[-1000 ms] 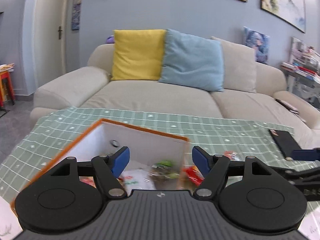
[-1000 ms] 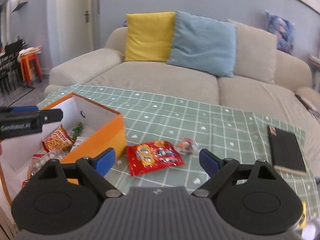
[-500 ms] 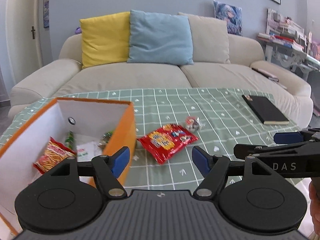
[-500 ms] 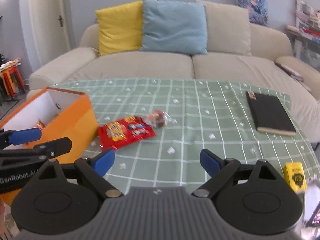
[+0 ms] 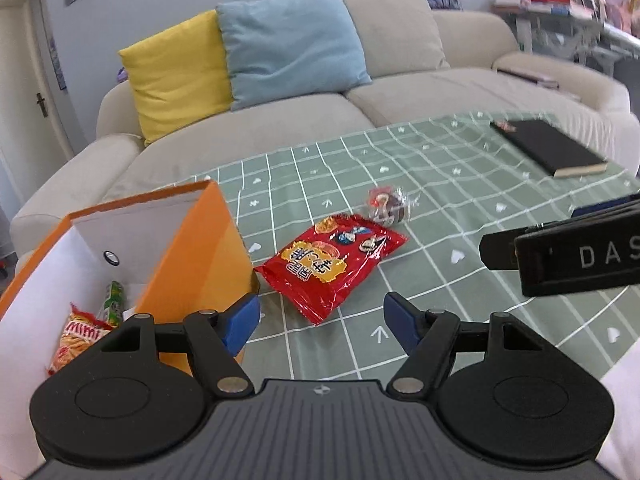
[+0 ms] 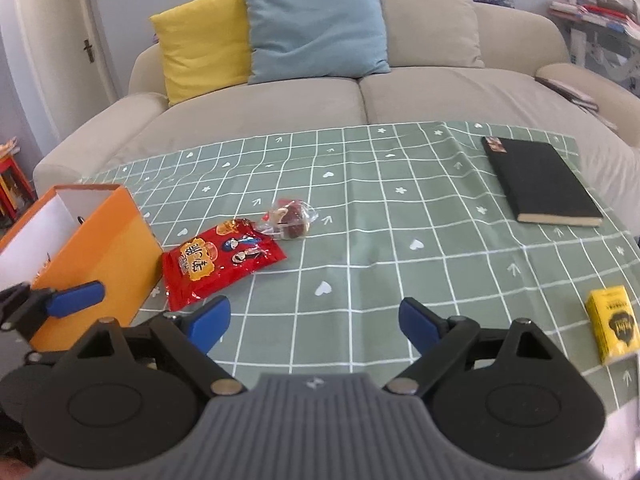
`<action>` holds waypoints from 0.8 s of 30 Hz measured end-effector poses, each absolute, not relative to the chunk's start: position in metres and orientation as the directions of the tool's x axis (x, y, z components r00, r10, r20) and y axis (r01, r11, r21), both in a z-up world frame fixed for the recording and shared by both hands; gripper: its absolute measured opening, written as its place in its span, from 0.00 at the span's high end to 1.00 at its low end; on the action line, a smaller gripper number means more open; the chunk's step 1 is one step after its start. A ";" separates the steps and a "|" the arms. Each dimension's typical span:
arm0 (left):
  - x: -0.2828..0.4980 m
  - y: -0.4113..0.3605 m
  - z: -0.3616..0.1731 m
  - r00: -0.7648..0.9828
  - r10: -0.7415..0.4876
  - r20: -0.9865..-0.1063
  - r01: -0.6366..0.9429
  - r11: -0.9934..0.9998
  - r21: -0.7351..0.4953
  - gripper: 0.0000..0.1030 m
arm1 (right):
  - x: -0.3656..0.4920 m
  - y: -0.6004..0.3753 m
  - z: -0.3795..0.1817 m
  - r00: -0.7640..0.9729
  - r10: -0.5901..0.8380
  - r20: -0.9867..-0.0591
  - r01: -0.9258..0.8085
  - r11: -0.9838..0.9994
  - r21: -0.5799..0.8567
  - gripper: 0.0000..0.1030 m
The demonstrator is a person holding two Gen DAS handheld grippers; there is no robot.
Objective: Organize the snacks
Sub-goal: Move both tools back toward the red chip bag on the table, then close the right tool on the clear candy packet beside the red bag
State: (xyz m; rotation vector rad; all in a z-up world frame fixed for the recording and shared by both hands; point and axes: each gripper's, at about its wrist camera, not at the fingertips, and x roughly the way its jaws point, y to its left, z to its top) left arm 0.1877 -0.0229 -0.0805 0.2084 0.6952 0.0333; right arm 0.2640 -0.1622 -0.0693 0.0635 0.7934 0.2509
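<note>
A red snack bag [image 5: 332, 262] [image 6: 222, 260] lies flat on the green checked tablecloth [image 6: 400, 220], just right of an open orange box [image 5: 200, 248] [image 6: 100, 248]. A small clear-wrapped snack [image 5: 388, 204] [image 6: 290, 220] lies just beyond the bag. The box holds an orange-red chip bag [image 5: 78, 336] and a green packet [image 5: 114, 304]. My left gripper [image 5: 320, 324] is open and empty, just short of the red bag, by the box's right wall. My right gripper [image 6: 314, 322] is open and empty, to the right of the bag.
A black notebook [image 6: 540, 182] [image 5: 550, 152] lies at the far right of the cloth. A small yellow box [image 6: 612, 324] sits near the right front edge. A beige sofa [image 6: 360, 92] with yellow and blue cushions stands behind the table.
My left gripper has swung from over the box's inside to the right, now facing the red bag. My right gripper has moved right and higher. Both stay open.
</note>
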 end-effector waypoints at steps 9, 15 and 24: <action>0.220 -0.017 -0.107 0.716 0.121 -0.687 0.028 0.979 0.202 0.27 | 0.286 -0.151 -0.094 0.641 0.241 -0.729 -0.230 0.966 0.116 0.18; 0.235 -0.015 -0.115 0.702 0.123 -0.702 0.012 0.983 0.184 0.27 | 0.303 -0.146 -0.102 0.646 0.279 -0.711 -0.290 0.951 0.110 0.23; 0.247 -0.012 -0.115 0.692 0.124 -0.711 0.004 0.984 0.175 0.44 | 0.327 -0.122 -0.105 0.703 0.306 -0.642 -0.425 0.905 -0.034 0.35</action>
